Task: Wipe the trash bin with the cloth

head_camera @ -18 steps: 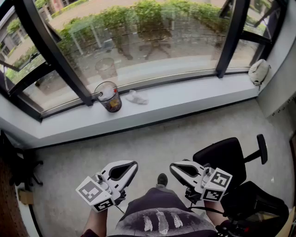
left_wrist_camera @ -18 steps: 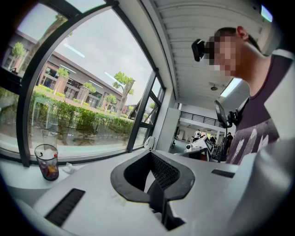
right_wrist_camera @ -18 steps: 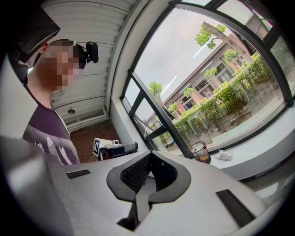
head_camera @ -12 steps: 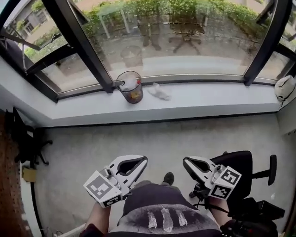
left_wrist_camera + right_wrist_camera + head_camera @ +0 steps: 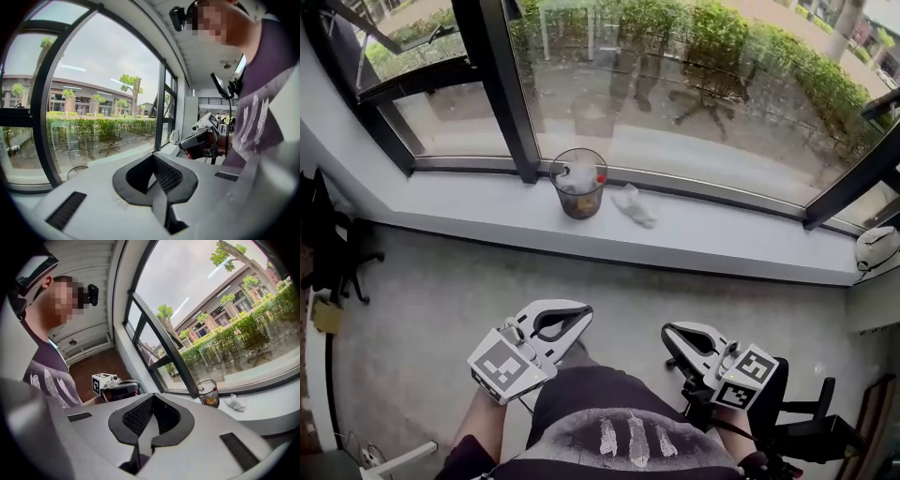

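**Jaws closed, nothing held**

Your left gripper point(image 5: 572, 319) and right gripper point(image 5: 673, 339) sit low by your lap, both pinched together and empty — the trash bin point(image 5: 579, 185) stands on the window sill point(image 5: 469, 211), cloth point(image 5: 635, 205) just beside it.

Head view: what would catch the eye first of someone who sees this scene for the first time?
A small round trash bin stands on the white window sill beside the dark window post, and a crumpled white cloth lies just to its right. Low in the view, the left tool and right tool are shut and empty, well short of the sill.
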Action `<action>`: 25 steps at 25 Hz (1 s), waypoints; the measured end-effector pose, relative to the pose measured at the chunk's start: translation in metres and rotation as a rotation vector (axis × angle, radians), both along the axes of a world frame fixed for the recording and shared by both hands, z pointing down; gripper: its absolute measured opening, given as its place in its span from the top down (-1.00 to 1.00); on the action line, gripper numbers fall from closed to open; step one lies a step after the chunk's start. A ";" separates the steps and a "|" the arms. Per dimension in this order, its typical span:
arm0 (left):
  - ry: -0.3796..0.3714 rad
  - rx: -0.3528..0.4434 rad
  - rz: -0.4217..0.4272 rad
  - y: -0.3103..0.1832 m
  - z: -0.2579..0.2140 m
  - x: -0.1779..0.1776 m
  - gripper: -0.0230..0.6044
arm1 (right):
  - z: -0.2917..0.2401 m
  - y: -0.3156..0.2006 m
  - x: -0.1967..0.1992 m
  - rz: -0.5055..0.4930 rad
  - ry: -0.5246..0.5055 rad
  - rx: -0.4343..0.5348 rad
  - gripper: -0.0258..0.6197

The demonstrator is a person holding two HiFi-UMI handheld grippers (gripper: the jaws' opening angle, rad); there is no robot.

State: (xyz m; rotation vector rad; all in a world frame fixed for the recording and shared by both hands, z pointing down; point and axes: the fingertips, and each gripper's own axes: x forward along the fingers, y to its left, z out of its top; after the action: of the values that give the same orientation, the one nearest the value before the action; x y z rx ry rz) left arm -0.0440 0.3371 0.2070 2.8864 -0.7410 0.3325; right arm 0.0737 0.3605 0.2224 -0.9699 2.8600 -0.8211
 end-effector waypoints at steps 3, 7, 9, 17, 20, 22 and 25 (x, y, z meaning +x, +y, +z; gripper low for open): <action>0.011 0.005 0.028 -0.047 0.009 -0.011 0.94 | 0.002 -0.038 -0.009 0.046 0.038 -0.035 0.92; 0.027 0.000 0.075 -0.107 0.016 -0.040 0.94 | -0.005 -0.087 -0.051 0.022 0.130 -0.024 0.92; 0.049 -0.013 0.096 -0.138 0.019 -0.052 0.94 | -0.007 -0.114 -0.066 0.027 0.213 0.014 0.92; 0.049 -0.018 0.070 -0.226 0.033 -0.068 0.94 | 0.023 -0.184 -0.074 0.031 0.434 0.019 0.92; 0.011 -0.035 0.049 -0.251 0.049 -0.059 0.94 | 0.039 -0.212 -0.065 -0.006 0.519 0.036 0.92; -0.046 -0.017 0.051 -0.270 0.056 -0.047 0.94 | 0.048 -0.237 -0.056 -0.034 0.559 0.053 0.92; -0.170 0.017 0.070 -0.293 0.066 -0.037 0.94 | 0.067 -0.271 -0.054 -0.068 0.503 0.003 0.92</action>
State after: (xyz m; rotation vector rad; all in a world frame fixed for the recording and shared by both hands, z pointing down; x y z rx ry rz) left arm -0.0814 0.0440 0.2732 2.9323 -0.6714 0.5897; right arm 0.0198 0.0894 0.2895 -1.2392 3.3227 -0.6513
